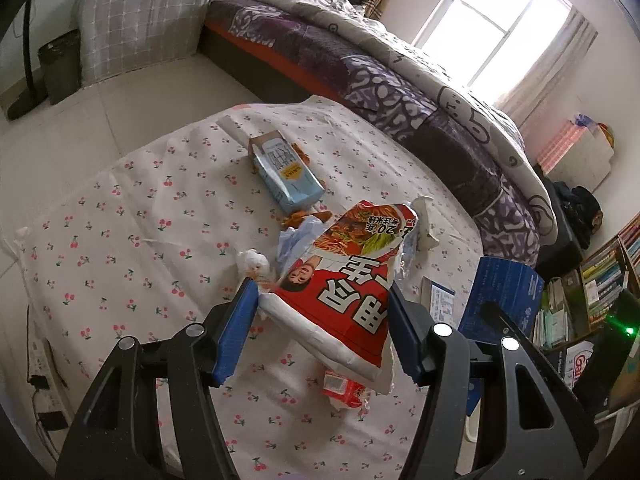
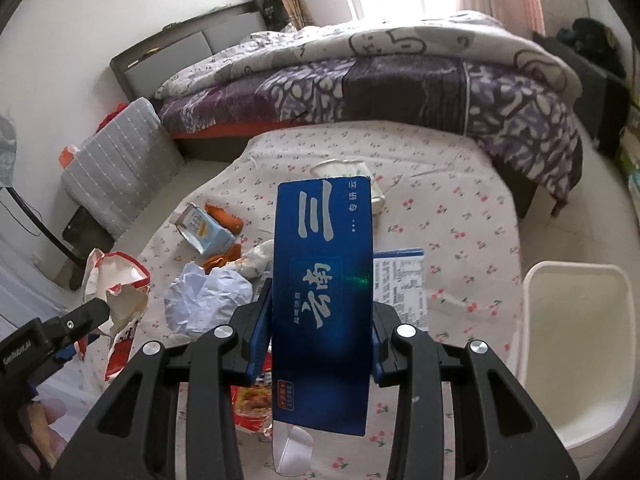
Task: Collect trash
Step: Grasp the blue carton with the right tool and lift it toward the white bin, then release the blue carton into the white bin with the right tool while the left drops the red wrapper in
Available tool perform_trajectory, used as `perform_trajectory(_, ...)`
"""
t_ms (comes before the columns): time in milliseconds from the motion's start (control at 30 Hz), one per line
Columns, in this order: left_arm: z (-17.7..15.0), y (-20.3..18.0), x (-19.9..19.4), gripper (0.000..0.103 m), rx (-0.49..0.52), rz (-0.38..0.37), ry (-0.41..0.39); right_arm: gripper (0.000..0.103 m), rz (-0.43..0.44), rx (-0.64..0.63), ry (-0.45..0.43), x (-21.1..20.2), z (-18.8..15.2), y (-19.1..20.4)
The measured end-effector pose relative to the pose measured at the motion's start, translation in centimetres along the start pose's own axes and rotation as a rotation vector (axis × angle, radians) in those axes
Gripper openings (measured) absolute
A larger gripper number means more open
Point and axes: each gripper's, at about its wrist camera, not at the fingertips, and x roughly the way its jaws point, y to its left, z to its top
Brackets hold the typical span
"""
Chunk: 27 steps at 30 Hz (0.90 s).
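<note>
Trash litters a round table [image 1: 120, 208] draped in cherry-print cloth: a pale blue carton [image 1: 286, 176] on its side, orange peels [image 2: 224, 216], crumpled white paper [image 2: 208, 296] and a printed sheet [image 2: 404, 280]. Behind it stands a bed [image 2: 360, 76] with a purple quilt under a bright window [image 1: 492, 28]; a white bin [image 2: 576, 344] sits just beside the table's edge. The left hand-held gripper [image 1: 320, 312] points downward, its blue pads pinching a torn red snack bag [image 1: 344, 280] above the cloth. The right hand-held gripper [image 2: 320, 320] – also tilted down – clamps a dark blue box [image 2: 324, 280] held off the table.
</note>
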Motion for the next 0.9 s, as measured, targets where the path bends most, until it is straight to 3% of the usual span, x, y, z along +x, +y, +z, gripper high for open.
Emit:
perform_trajectory(367,-1.2,-3.4,1.2,0.060,0.059,-0.037,0.016,0.038,-0.069,-0.014,-0.058,-2.8,0.7,-3.0)
perform_trajectory(900,-4.4,-8.9,3.6,0.060,0.169,-0.090,0.078,0.038,-0.179,0.075,-0.085,-6.7,1.9,-10.6)
